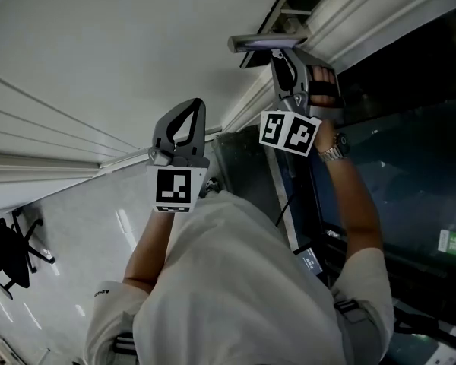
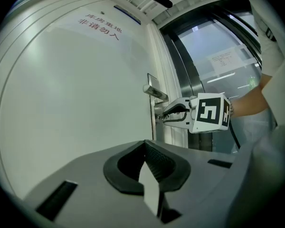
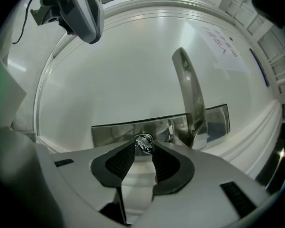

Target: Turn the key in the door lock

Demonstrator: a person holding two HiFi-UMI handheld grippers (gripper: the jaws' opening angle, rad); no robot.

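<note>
White door (image 2: 76,103) fills most of the left gripper view, with a line of red lettering (image 2: 99,26) near its top. Dark glass panelling (image 1: 410,128) runs along the door's edge. A person in a pale shirt (image 1: 235,280) stands facing the door, one claw in each hand.

The left claw (image 2: 145,148) hangs level in front of the bare door face, well apart from the lock; its jaws are pressed together with nothing between them.

The right claw (image 3: 143,148) is up at the lock, its marker cube (image 1: 289,133) towards the person. Its jaws stand apart.

On the door sits a shiny metal lock plate (image 3: 114,134) with a lever handle (image 3: 190,99). The key (image 3: 143,143) sticks out of the plate beside the handle's base, right between the right claw's tips, and the pads are not pressing on it.
</note>
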